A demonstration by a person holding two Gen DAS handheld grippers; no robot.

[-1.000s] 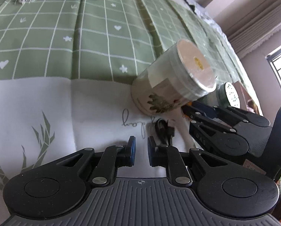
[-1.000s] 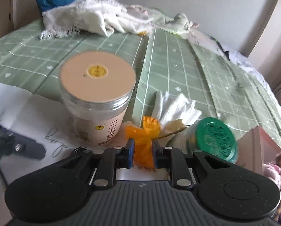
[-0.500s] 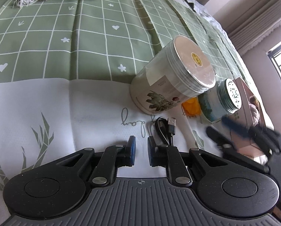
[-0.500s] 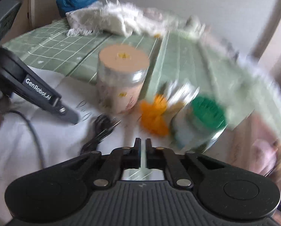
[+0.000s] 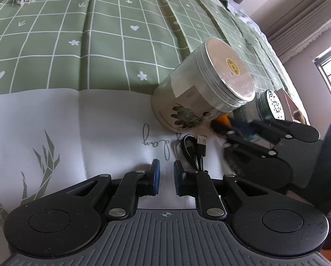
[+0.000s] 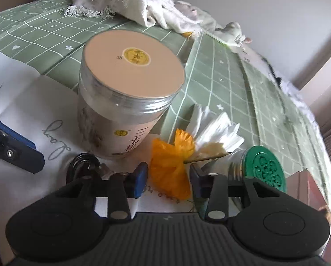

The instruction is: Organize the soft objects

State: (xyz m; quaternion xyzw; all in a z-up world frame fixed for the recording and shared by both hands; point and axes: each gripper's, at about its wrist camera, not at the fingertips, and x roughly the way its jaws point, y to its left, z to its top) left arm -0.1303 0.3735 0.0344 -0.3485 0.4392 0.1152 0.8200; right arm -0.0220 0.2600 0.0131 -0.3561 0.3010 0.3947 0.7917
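Observation:
An orange soft plastic bag piece (image 6: 169,166) lies on the white cloth beside white folded tissue (image 6: 216,130). My right gripper (image 6: 168,178) is open, its jaws on either side of the orange piece without touching it; it also shows in the left wrist view (image 5: 223,133). A sliver of the orange piece (image 5: 223,118) shows in the left wrist view behind the big jar. My left gripper (image 5: 166,176) is narrowly open and empty, low over the white cloth (image 5: 98,122), left of a black USB cable (image 5: 194,146).
A large jar with a beige lid (image 6: 129,93) stands left of the orange piece. A small jar with a green lid (image 6: 263,170) stands to the right. White fringed towels (image 6: 125,6) lie at the far end of the green checked sheet (image 5: 98,33).
My right gripper pulled back shut, then came forward again and opened around the orange piece. The left gripper stayed nearly still.

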